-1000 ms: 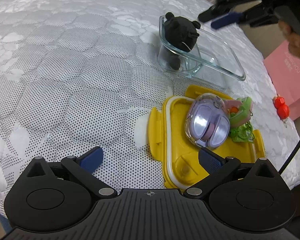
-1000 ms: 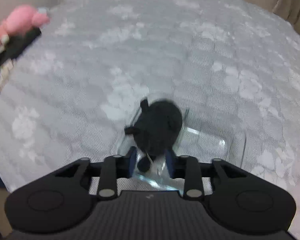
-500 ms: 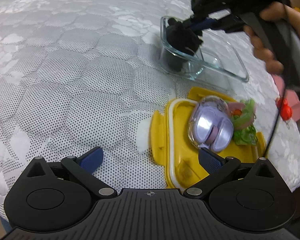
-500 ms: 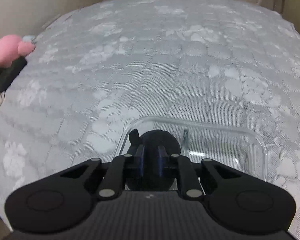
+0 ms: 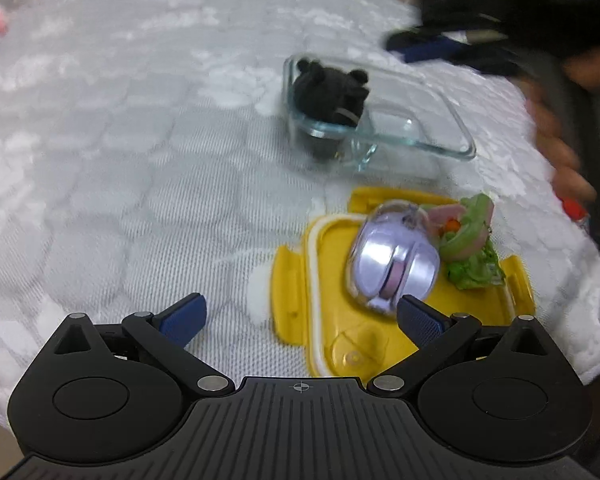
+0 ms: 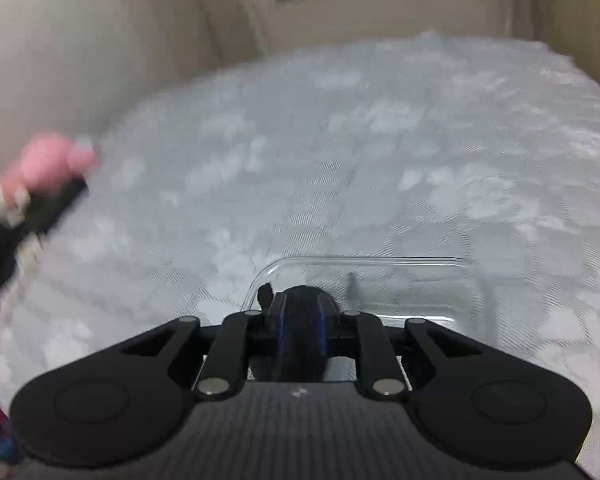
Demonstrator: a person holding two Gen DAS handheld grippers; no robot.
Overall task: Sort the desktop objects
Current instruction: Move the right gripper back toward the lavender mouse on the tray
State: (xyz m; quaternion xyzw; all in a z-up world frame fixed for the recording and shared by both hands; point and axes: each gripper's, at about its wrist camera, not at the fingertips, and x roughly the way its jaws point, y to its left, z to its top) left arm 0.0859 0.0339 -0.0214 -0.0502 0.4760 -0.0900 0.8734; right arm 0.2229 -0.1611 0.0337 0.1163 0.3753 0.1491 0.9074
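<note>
A black plush toy (image 5: 330, 94) sits in the near-left end of a clear glass container (image 5: 420, 132) on the white quilted mattress. In the right wrist view only the top of the toy (image 6: 300, 294) shows, beyond the container's rim (image 6: 364, 260). My right gripper (image 6: 300, 320) hovers above the container, fingers nearly together with nothing between them; it also shows in the left wrist view (image 5: 432, 46), blurred. My left gripper (image 5: 300, 316) is open and empty over a yellow lid (image 5: 324, 320) that carries a transparent purple mouse (image 5: 392, 260) and a green-pink keychain (image 5: 472, 240).
A pink plush (image 6: 48, 164) with a black item lies at the mattress's far-left edge. A small red object (image 5: 574, 210) sits at the right edge of the mattress. A beige wall backs the bed.
The right gripper let go of the black toy in the glass container, lifted up and drew back to the right. The left gripper stayed open and shifted a little.
</note>
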